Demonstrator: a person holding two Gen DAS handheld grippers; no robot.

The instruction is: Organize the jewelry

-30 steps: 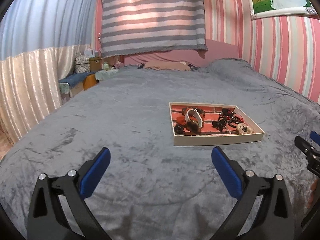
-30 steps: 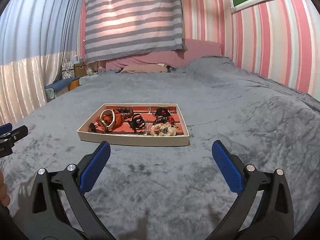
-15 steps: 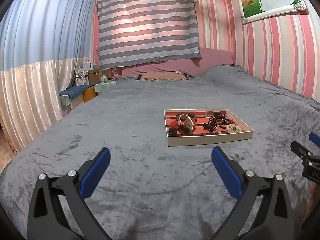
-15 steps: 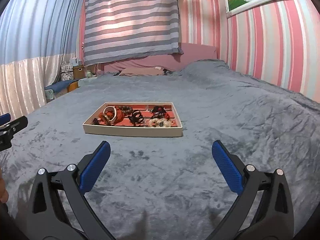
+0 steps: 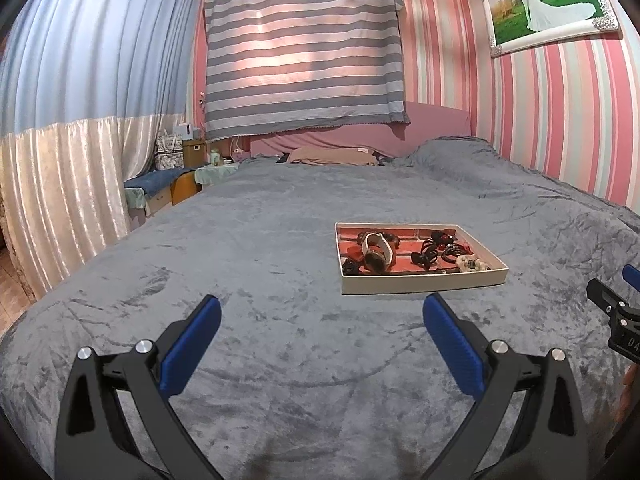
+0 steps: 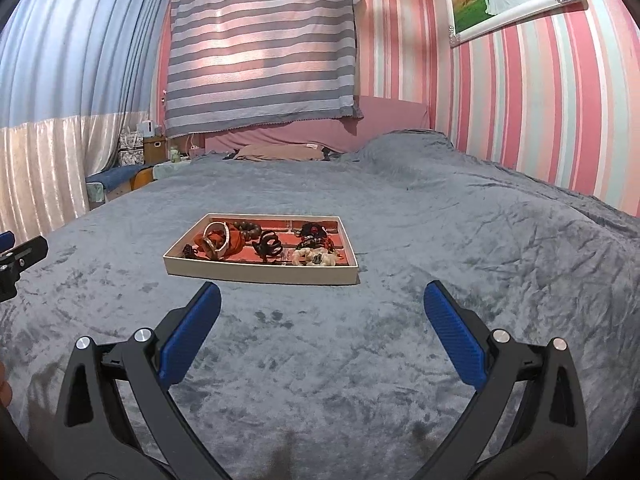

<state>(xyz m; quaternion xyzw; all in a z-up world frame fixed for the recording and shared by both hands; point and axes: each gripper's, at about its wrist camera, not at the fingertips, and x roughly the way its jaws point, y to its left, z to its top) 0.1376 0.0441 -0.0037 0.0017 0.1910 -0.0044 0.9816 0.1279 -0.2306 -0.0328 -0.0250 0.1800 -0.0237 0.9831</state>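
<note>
A shallow cream tray with a red brick-pattern floor lies on the grey bed cover; it also shows in the right wrist view. In it lie a white bangle, dark beads, black hair claws and a cream scrunchie. My left gripper is open and empty, short of the tray and to its left. My right gripper is open and empty, just in front of the tray's near right corner. Each gripper's tip shows at the edge of the other's view.
The grey velvet bed cover spreads all around the tray. Pillows lie at the headboard. A bedside stand with boxes and a curtain are at the left. A striped pink wall runs along the right.
Both grippers tilted up and drew back from the tray over the first half second, then came a little closer again. Both stayed open and empty. The tray has not moved.
</note>
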